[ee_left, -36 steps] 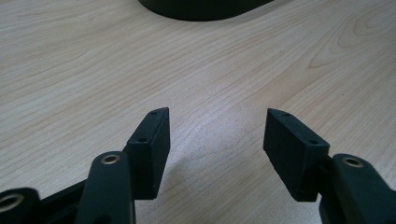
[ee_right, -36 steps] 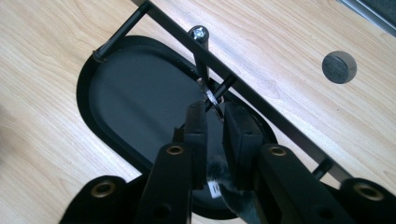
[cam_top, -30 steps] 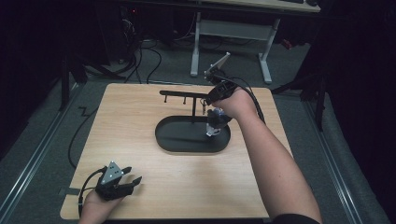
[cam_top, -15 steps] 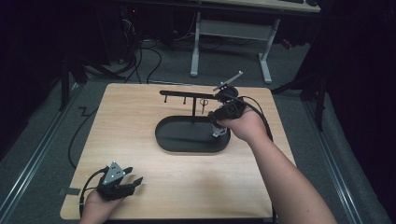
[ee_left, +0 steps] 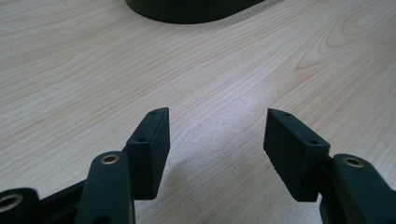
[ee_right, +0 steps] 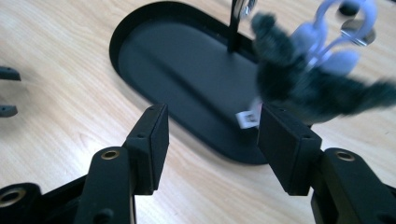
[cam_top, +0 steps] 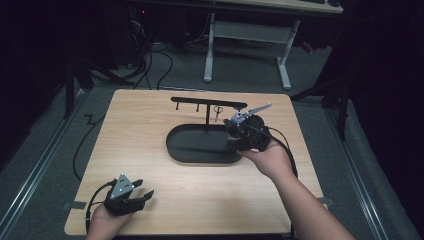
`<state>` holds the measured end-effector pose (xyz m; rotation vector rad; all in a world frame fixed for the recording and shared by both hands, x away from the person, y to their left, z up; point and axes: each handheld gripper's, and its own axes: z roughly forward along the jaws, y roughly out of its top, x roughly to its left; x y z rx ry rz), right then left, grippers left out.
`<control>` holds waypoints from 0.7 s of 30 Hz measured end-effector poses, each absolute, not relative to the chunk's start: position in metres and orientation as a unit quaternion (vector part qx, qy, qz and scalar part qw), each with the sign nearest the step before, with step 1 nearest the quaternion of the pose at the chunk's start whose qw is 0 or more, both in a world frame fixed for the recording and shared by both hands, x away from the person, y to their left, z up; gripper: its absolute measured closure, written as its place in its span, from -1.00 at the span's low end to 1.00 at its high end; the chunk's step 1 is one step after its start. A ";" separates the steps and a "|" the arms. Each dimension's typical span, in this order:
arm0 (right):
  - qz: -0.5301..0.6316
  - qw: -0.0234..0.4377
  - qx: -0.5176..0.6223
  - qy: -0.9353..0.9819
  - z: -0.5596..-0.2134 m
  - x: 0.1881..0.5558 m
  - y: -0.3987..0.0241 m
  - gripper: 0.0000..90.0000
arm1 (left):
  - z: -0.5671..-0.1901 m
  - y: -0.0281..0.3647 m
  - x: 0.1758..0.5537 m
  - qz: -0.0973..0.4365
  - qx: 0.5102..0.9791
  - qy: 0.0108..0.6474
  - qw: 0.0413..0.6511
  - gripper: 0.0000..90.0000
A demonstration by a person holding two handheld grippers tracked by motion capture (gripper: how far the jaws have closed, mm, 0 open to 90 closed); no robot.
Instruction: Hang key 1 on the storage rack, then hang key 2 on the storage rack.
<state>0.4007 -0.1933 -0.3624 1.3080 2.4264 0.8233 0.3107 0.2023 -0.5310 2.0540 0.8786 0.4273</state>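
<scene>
A black stand has an oval base and a crossbar with hooks; a small key ring hangs from the bar. In the right gripper view a dark fuzzy keychain with pale loops and a metal ring dangles, blurred, over the base beside the post. My right gripper is just short of it; its jaws have just been opening, and no pad presses on anything. Near the table's front left corner my left gripper stands open over bare wood.
The wooden table carries the stand at its middle; the base's edge lies ahead of the left gripper. Cables trail from both grippers. Behind the table are a white desk frame and floor cables.
My right gripper has drawn back from the crossbar toward the near side and sunk a little, and its jaws have spread apart. The left gripper has stayed put.
</scene>
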 end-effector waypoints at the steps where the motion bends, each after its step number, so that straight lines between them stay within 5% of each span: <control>1: 0.286 0.137 0.451 0.834 -0.366 0.396 -0.195 -0.03 | -0.531 0.202 0.311 0.170 0.820 0.350 0.420 -0.08; 9: 0.321 0.170 0.449 0.816 -0.400 0.367 -0.211 -0.18 | -0.530 0.200 0.307 0.167 0.818 0.346 0.428 -0.08; 16: 0.368 0.196 0.475 0.775 -0.485 0.325 -0.246 -0.24 | -0.528 0.196 0.304 0.171 0.820 0.339 0.428 -0.08; 21: 0.379 0.211 0.481 0.762 -0.513 0.306 -0.260 -0.36 | -0.527 0.194 0.302 0.171 0.816 0.342 0.434 -0.08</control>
